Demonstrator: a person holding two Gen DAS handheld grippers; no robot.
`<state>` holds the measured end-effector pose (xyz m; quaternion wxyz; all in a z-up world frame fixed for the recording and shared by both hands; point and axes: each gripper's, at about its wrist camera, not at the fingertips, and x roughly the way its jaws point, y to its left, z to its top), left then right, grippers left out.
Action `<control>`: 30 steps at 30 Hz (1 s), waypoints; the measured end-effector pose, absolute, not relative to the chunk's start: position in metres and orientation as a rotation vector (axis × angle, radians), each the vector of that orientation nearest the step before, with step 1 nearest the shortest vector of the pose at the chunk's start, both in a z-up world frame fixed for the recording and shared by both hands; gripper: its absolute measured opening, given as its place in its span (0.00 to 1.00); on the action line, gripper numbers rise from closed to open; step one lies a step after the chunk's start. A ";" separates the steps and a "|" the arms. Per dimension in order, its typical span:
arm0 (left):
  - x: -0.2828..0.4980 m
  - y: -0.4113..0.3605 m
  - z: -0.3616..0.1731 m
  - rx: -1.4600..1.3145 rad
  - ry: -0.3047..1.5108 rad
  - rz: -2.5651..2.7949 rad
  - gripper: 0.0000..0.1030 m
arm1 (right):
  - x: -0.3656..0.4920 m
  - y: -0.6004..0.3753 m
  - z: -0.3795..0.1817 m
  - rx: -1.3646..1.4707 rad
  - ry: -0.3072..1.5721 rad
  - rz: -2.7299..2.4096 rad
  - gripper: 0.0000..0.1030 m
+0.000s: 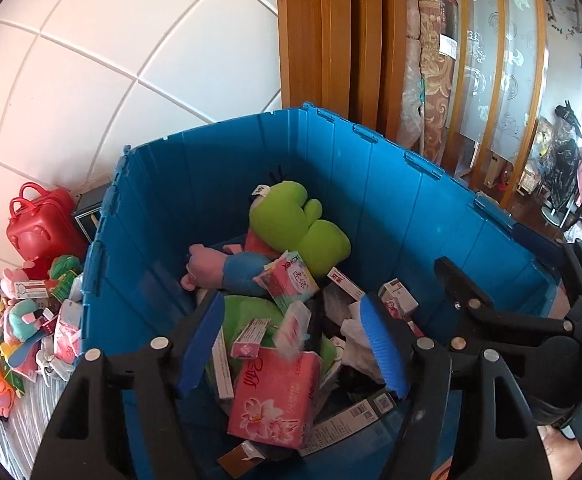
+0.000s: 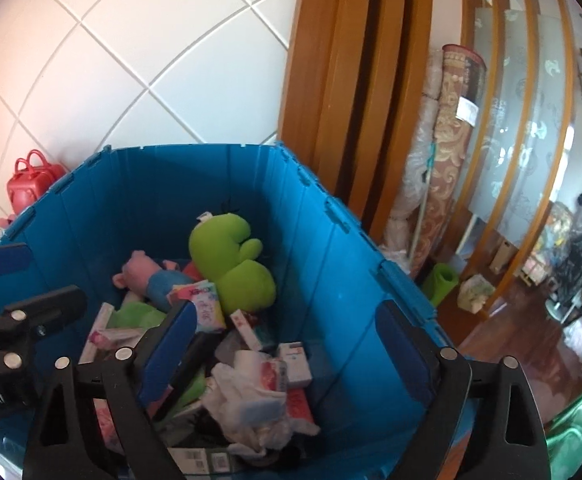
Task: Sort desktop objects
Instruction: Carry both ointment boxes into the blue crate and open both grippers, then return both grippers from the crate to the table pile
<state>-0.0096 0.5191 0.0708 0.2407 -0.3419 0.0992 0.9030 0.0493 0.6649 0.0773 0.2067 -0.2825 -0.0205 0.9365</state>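
Both tongs, left [image 1: 291, 344] and right [image 2: 287, 344], wide and holding nothing above the blue bin [image 1: 391, 184]; could bump together, being so near.

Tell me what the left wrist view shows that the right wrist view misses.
Left wrist only: the toy pile on the table beside the bin, and a small tissue pack between the open left gripper.
Right wrist only: a green roll on the floor, and the open right gripper.
Both: blue bin, green plush, red bag.
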 end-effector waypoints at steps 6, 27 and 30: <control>-0.008 0.509 0.073 -0.939 0.260 2.479 0.68 | 0.059 0.661 0.083 -0.773 -0.057 2.595 1.00; 0.006 0.378 0.098 -0.764 0.096 2.551 0.68 | 0.076 0.560 0.134 -0.625 0.045 2.743 1.00; -0.004 0.341 0.095 -0.771 0.076 2.582 0.68 | 0.065 0.529 0.136 -0.628 0.016 2.770 1.00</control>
